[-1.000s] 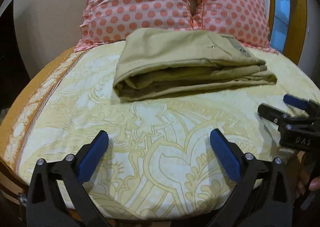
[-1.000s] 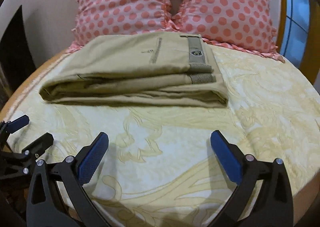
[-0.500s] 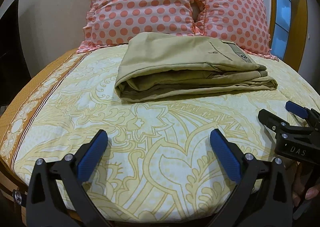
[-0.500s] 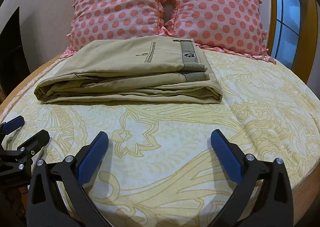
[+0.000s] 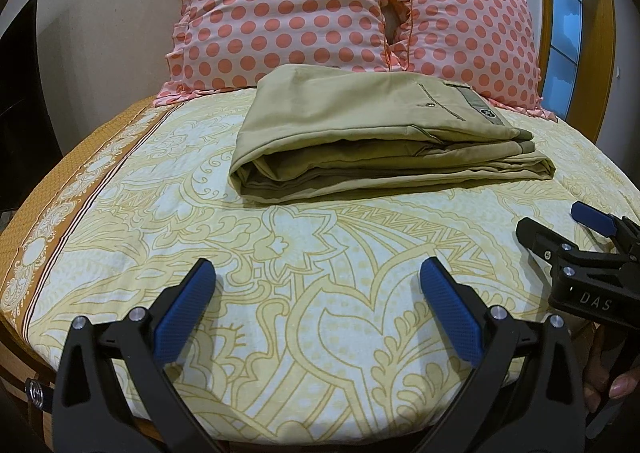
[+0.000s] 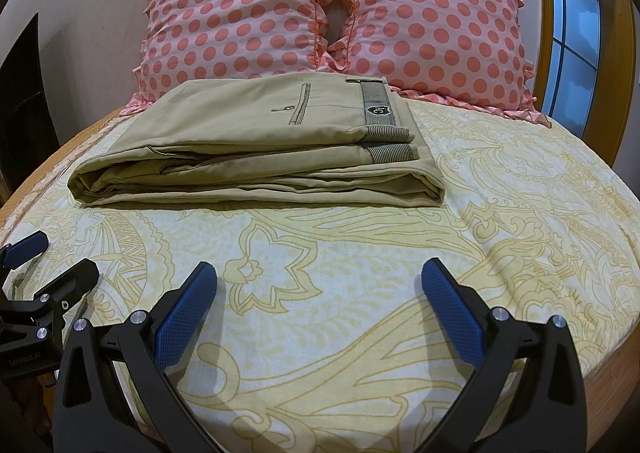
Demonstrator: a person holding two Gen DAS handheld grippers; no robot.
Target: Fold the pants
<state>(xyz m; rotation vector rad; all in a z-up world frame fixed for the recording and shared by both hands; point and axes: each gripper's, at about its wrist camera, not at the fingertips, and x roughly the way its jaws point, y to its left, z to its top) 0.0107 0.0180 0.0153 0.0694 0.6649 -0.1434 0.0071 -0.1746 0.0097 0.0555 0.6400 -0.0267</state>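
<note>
Pants are sitting in a neat stack toward the head edge of the bed, right up against the two pillows. Looks basically done to me. Left gripper and right gripper both hang near the foot edge, jaws spread wide, nothing in them. If anything's left, I'd just pat the top layer flat and not drag the stack.
</note>
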